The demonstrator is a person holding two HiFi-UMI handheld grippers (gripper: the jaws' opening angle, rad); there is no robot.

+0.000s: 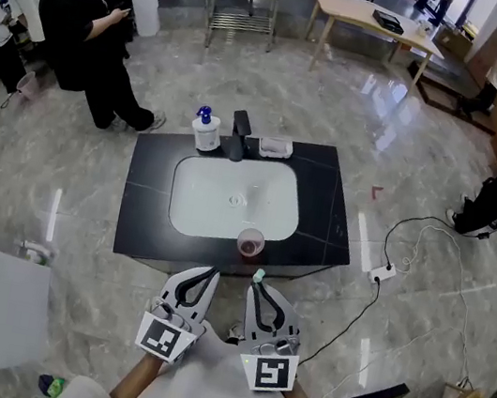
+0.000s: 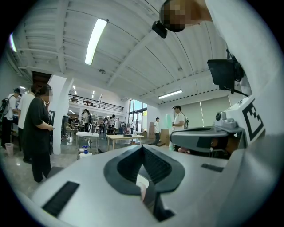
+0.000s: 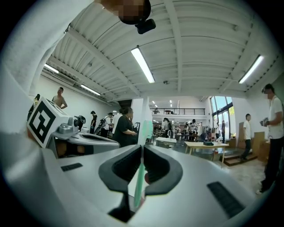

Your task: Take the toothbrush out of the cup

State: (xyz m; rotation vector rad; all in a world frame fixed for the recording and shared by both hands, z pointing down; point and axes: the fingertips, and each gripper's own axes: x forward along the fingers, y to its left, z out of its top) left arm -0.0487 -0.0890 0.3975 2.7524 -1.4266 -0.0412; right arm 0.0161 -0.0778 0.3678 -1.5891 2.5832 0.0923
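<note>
**Surfaces and Finishes as We Found Them**

We saw a floor (image 1: 425, 167) of grey, stone-look tile, polished glossy enough to mirror the lamps. The counter (image 1: 332, 208) was black and smooth with a dull sheen. Its basin (image 1: 194, 212) was white and glossy, like glazed ceramic. The cup (image 1: 250, 241) looked like translucent pinkish plastic, and the toothbrush (image 3: 139, 177) like translucent pale green plastic. The left gripper (image 2: 143, 146) and the right gripper (image 3: 142, 146) both had smooth, matt, light-grey plastic shells, with black ribbed pads (image 2: 155, 165). The pump bottle (image 1: 206, 131) was white plastic with a blue top. One far table (image 1: 357, 12) looked like pale wood. The ceiling (image 3: 191, 48) was ribbed and painted white.
</note>
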